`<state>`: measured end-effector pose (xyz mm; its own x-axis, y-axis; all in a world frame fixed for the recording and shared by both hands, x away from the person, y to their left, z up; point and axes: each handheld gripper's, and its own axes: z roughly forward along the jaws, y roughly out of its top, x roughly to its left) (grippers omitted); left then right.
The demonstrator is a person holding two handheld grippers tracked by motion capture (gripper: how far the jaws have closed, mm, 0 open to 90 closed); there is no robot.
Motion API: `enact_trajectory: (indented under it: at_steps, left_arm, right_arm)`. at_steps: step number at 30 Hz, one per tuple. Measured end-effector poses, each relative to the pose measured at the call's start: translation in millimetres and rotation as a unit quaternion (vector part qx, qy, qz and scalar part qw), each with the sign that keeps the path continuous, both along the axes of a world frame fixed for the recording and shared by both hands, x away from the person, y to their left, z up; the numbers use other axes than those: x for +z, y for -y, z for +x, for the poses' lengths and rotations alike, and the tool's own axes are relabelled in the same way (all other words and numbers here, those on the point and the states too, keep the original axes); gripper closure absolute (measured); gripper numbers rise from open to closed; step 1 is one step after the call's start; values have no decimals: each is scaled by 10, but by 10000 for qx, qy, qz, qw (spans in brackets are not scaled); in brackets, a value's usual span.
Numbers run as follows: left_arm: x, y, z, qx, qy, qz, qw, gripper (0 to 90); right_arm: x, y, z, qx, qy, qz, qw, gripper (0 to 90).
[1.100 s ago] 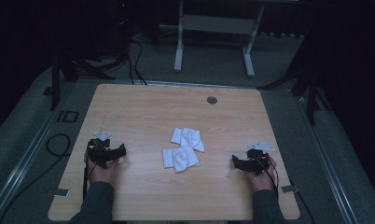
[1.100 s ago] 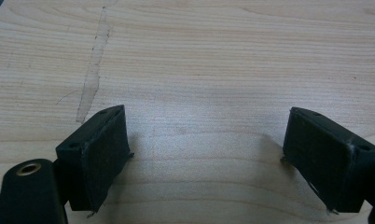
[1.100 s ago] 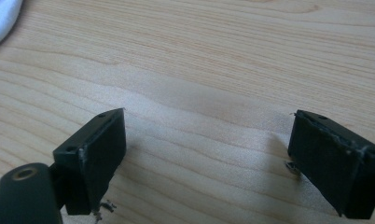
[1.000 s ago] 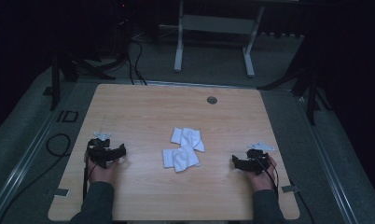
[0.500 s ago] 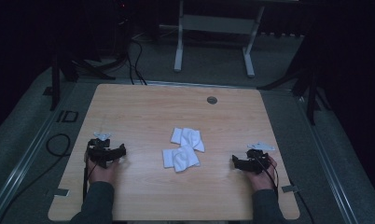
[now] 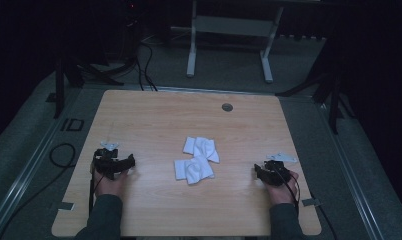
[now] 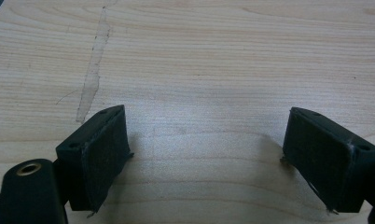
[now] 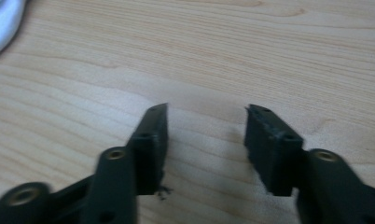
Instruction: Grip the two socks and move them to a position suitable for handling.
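Two crumpled white cloths lie in the middle of the wooden table (image 6: 154, 120): one (image 6: 201, 148) farther back, the other (image 6: 193, 170) touching it in front. My left gripper (image 6: 120, 164) rests low at the table's left, held by a hand, its jaws wide apart with nothing between them (image 7: 204, 140). My right gripper (image 6: 261, 172) sits at the right, also open and empty (image 8: 206, 116), bare wood between its jaws. A white cloth edge (image 8: 3, 18) shows at the top left of the right gripper view.
A small round grommet (image 6: 227, 107) sits near the table's far edge. Behind the table stands a grey metal frame (image 6: 229, 30) on the dark floor. Cables (image 6: 59, 155) run along the floor at the left. Bare wood surrounds the cloths.
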<state>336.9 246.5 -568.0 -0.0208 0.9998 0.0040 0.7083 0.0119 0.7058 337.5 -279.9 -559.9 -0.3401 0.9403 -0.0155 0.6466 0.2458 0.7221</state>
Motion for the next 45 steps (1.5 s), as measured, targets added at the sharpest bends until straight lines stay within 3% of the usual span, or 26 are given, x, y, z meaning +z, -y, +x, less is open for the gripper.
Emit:
enact_trajectory:
  at_steps: [1,2,9,14,15,17,26,31,37,45]
  left_arm:
    - [0,0,0,0,0,1,10000,141]
    - [0,0,0,0,0,0,10000,141]
    - [0,0,-1,-2,-1,3,10000,142]
    - [0,-1,0,-2,-2,3,10000,141]
    - [0,0,0,0,-1,1,10000,142]
    - [0,0,0,0,1,1,10000,141]
    - [0,0,0,0,1,2,10000,141]
    - [0,-3,3,-9,2,-4,10000,144]
    - [0,-4,5,-16,4,-1,10000,144]
    - [-1,-4,8,-19,10,-8,10000,145]
  right_arm:
    - [0,0,0,0,0,0,10000,579]
    - [33,-38,-37,140,11,-154,9998,614]
    - [152,-129,-115,470,38,-142,9988,688]
    - [245,-212,-170,597,37,-177,9981,811]
    - [264,-247,-188,743,34,-159,9971,866]
    - [281,-296,-200,878,32,-166,9960,894]
    - [314,-542,-208,1200,61,-327,9922,896]
    - [298,-713,-187,1462,28,-430,9883,896]
    - [337,-923,-161,1724,55,-368,9843,897]
    - [310,-1284,-107,2168,-26,-421,9753,896]
